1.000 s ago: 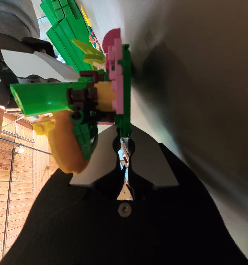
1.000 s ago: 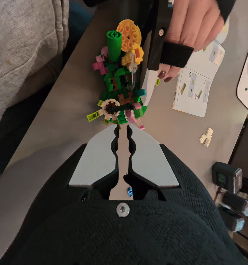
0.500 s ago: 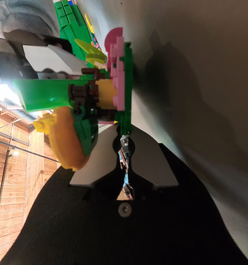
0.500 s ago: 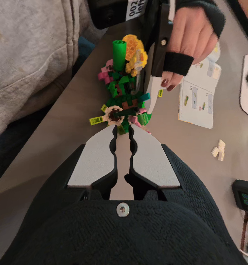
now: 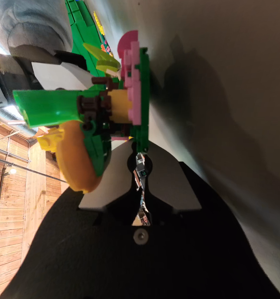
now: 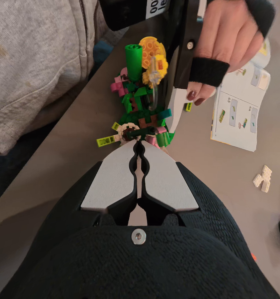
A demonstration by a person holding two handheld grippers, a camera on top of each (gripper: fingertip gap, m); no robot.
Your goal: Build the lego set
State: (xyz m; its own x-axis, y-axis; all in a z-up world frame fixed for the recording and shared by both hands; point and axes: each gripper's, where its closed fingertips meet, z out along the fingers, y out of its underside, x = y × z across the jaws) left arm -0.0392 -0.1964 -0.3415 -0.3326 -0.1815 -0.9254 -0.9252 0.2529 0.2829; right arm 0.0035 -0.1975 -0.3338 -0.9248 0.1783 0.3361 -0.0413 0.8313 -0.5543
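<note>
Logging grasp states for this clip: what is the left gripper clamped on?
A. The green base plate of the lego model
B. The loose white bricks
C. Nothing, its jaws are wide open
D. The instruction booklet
A: in the left wrist view the left gripper has its jaws pinched on the edge of the green base plate of the lego model; the booklet and white bricks lie apart on the table.

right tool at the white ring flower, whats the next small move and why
Probably press in gently to seat what it pinches. The right tool is shut at the white ring flower on the lego model, while the left tool clamps the green base, steadying it against the table.
</note>
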